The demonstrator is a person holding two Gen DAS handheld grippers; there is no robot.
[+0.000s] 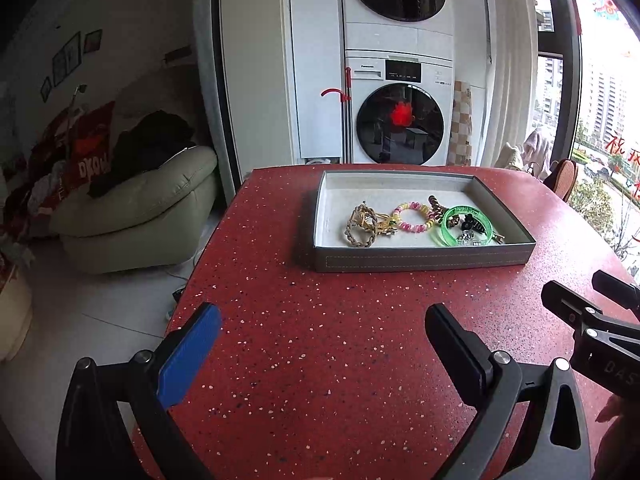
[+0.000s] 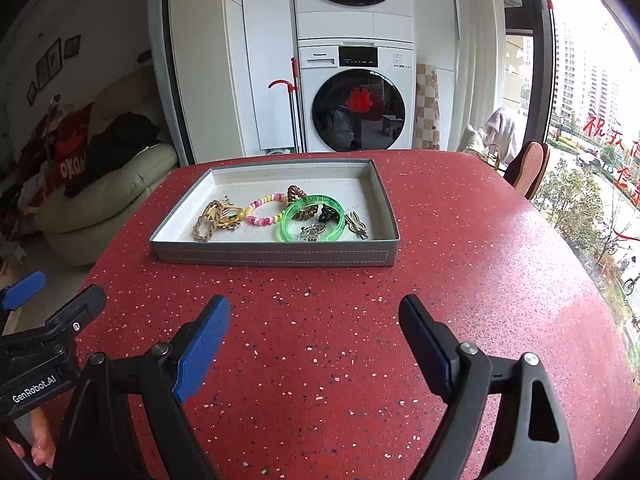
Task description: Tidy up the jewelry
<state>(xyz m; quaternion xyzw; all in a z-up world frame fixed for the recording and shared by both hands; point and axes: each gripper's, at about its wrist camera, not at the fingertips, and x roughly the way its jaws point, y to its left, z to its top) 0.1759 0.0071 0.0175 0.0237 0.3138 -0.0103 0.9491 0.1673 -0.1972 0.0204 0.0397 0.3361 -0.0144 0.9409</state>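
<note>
Both claws, left (image 1: 322, 328) and right (image 2: 314, 320), gape empty; grey tray (image 2: 276, 258) holds tangled bracelets.

Tray (image 2: 276, 258) sitting on bench (image 2: 440, 280); bracelets (image 2: 264, 210) lying inside tray; washer (image 2: 356, 96) standing behind bench; sofa (image 2: 100, 200) lying left.

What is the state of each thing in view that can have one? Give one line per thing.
Left gripper: open, empty, over the table.
Right gripper: open, empty, over the table.
Tray: lidless, on the table, holding jewelry.
Green bangle: lying flat in the tray, around small pieces.
Bead bracelet: flat in the tray.
Braided bracelet: flat in the tray.
Washer door: shut.
</note>
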